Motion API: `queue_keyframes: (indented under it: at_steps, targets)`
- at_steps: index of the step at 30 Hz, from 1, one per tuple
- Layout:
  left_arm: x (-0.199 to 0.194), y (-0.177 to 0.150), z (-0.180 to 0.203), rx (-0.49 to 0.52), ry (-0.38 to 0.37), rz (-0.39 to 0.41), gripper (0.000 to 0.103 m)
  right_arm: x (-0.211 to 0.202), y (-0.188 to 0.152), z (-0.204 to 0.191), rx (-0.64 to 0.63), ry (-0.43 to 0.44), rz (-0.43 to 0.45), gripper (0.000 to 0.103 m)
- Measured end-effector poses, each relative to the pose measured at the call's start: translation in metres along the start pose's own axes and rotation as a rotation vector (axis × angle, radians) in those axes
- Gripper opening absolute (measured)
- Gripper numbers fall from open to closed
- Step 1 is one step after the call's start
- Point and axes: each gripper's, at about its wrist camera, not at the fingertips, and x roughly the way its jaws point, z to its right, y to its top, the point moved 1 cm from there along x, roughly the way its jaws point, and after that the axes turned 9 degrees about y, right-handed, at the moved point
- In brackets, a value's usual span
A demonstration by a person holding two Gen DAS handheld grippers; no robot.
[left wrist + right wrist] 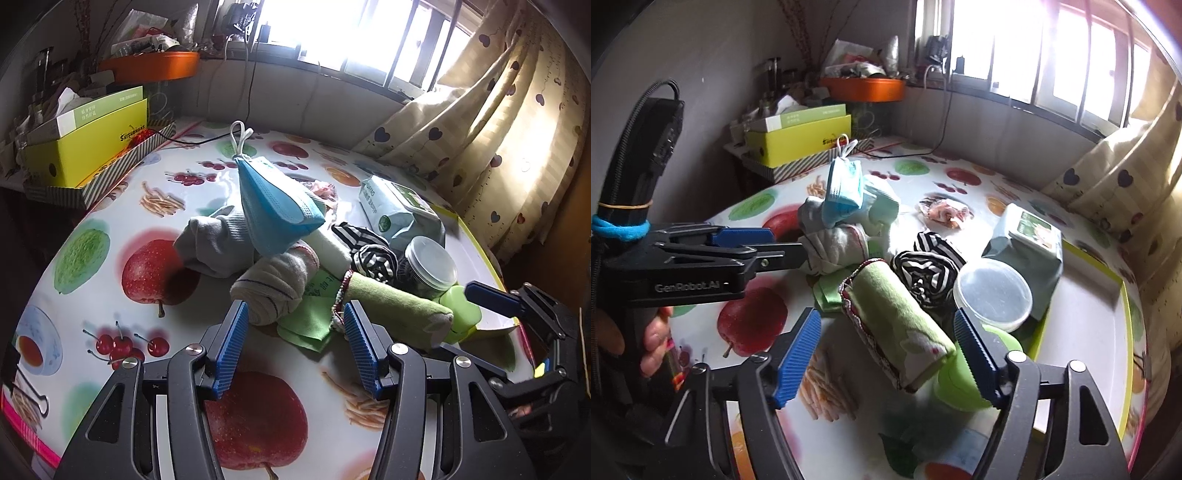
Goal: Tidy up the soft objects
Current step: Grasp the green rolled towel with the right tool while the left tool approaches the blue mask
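A heap of soft goods crowds a table [92,236] covered in fruit-print oilcloth, with a rolled green towel [901,325] as its centrepiece. The towel is a tight cylinder of fuzzy green cloth edged in red-and-white trim, lying tilted on the oilcloth with its near end toward the right gripper [892,354]. That gripper's blue ribbed pads stand apart on either side of the roll — the towel sits between them, and neither pad is seen pressing on it.

Just beyond the towel lies a crumpled black-and-white striped cloth [929,275]. Beside that sits a clear plastic tub with a round lid [993,293], and behind the tub a grey-green pack of wet wipes [1030,240]. To the left of the towel rests a knotted bundle of pale socks [836,247], topped by a folded blue face mask [275,206] whose white ear loops stick up. A flat green cloth [308,325] spreads under the towel's far end.

The left gripper [291,332] hovers left of the towel, its blue pads wide apart and empty — the sock bundle lies just ahead of them. A hand [652,341] grips its handle. Well behind the towel, at the table's far corner, stands a yellow box [92,144].
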Motion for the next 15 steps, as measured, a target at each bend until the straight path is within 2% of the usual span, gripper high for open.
queue_keyframes:
  at_steps: [8, 13, 15]
  targets:
    - [0.007, 0.014, -0.011, -0.044, -0.014, 0.003, 0.055, 0.032, 0.012, 0.004, -0.074, 0.01, -0.07, 0.07]
    - [0.015, 0.027, -0.015, -0.079, -0.04, 0.008, 0.055, 0.049, 0.013, 0.002, -0.12, 0.002, -0.129, 0.06]
    - [0.018, 0.032, -0.017, -0.093, -0.053, 0.009, 0.055, 0.056, 0.012, 0.003, -0.133, -0.003, -0.155, 0.053]
